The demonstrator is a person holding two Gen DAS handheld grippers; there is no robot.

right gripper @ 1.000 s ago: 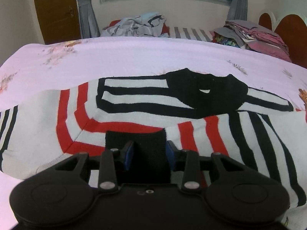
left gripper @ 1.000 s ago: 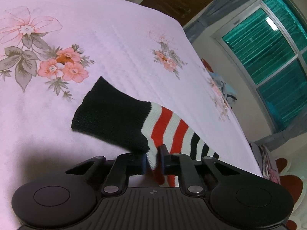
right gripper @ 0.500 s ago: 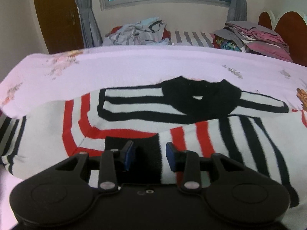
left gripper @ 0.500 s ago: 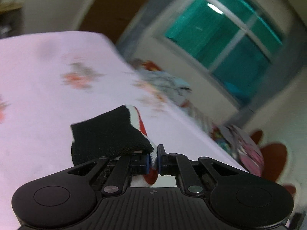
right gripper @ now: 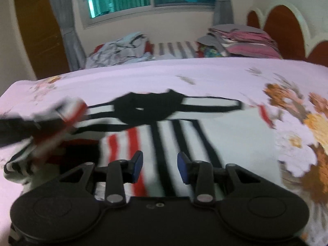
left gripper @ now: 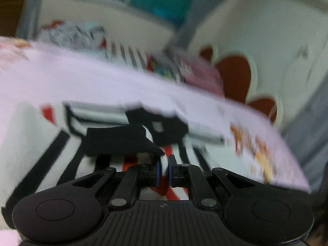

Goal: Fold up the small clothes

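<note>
Sleeve (left gripper: 121, 141) swung over sweater (right gripper: 184, 131) by our left gripper (left gripper: 163, 169), clamped; body at 12 o'clock; right gripper (right gripper: 160, 167) apart, empty.

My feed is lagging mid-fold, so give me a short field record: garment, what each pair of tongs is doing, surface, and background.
garment: striped sweater, white with black and red stripes, black collar, lying on the bed
left tongs: shut on the sleeve with the black cuff, carried over the sweater body
right tongs: open, nothing between the pads, over the sweater's striped front
surface: pink floral bedsheet
background: loose clothes pile and folded stack by the window wall
image quality: both views motion-blurred
</note>
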